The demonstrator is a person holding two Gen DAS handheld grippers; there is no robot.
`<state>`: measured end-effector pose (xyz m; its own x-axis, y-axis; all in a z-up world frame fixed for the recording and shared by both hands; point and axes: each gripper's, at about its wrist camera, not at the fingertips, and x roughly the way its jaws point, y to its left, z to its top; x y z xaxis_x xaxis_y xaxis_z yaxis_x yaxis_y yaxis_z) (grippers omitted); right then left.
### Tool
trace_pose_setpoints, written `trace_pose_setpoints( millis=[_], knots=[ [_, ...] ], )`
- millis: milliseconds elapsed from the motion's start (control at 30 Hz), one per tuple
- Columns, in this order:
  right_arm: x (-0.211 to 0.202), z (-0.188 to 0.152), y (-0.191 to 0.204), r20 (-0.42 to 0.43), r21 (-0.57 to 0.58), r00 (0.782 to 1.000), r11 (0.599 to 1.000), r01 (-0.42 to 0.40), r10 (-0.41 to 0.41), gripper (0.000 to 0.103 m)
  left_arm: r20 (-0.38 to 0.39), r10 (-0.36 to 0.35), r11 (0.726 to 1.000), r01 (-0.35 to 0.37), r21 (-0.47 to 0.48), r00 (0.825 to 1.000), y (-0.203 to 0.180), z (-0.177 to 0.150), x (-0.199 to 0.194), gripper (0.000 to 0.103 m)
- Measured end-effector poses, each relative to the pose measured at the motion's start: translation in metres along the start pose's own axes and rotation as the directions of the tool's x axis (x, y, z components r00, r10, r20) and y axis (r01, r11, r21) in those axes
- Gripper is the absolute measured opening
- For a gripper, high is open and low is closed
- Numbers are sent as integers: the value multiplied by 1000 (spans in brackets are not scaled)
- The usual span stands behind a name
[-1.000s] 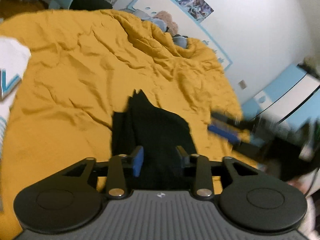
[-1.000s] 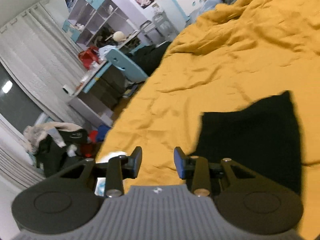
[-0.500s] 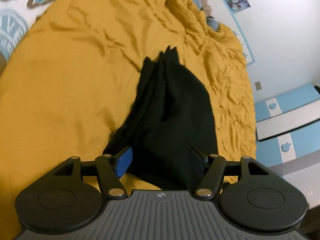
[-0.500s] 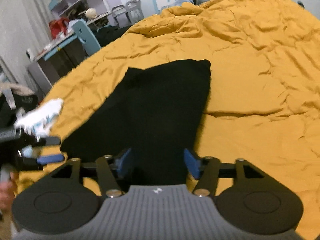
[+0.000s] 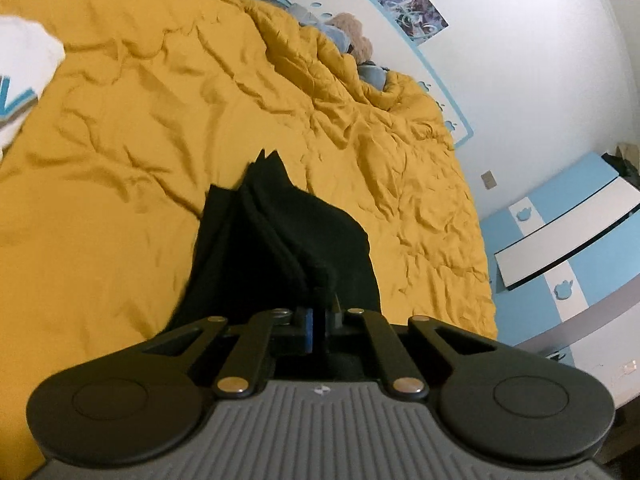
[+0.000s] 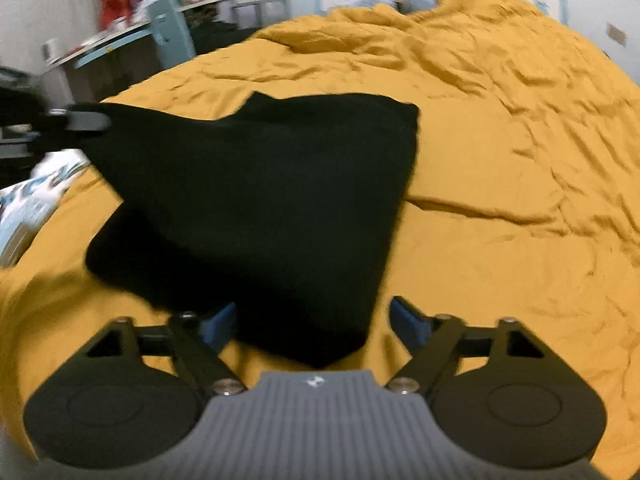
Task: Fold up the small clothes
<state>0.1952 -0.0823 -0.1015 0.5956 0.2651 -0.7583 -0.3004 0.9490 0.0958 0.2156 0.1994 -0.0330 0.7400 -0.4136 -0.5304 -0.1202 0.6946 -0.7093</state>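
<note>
A black garment (image 5: 280,252) lies on the yellow bedspread (image 5: 120,160). My left gripper (image 5: 318,326) is shut on the garment's near corner and lifts it into folds. In the right wrist view the garment (image 6: 260,200) spreads wide, its left corner raised where the left gripper (image 6: 86,120) holds it. My right gripper (image 6: 312,320) is open, its jaws wide on either side of the garment's near corner, with the blue pads (image 6: 408,324) apart from the cloth.
A white garment with blue print (image 5: 20,68) lies at the bed's left edge; it also shows in the right wrist view (image 6: 32,200). Plush toys (image 5: 352,36) sit at the headboard. A desk and chair (image 6: 168,32) stand beyond the bed. Blue-white drawers (image 5: 560,248) stand on the right.
My left gripper has closed on the black garment's corner and raised it. My right gripper has opened wider and moved closer to the garment's other near corner.
</note>
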Motion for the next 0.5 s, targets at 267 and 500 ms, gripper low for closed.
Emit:
trace_pose_setpoints(
  millis=[267,500],
  knots=[
    [-29,-16,-30,-6,72,997,995,-75,75,0,-54,84,995,-87,-44,995,29,-4,-5,4],
    [-10,-34,-34,-77,113,992,989,-94,103,0,-137,222,974,-225,-10,965,59,-34,11,4]
  ],
)
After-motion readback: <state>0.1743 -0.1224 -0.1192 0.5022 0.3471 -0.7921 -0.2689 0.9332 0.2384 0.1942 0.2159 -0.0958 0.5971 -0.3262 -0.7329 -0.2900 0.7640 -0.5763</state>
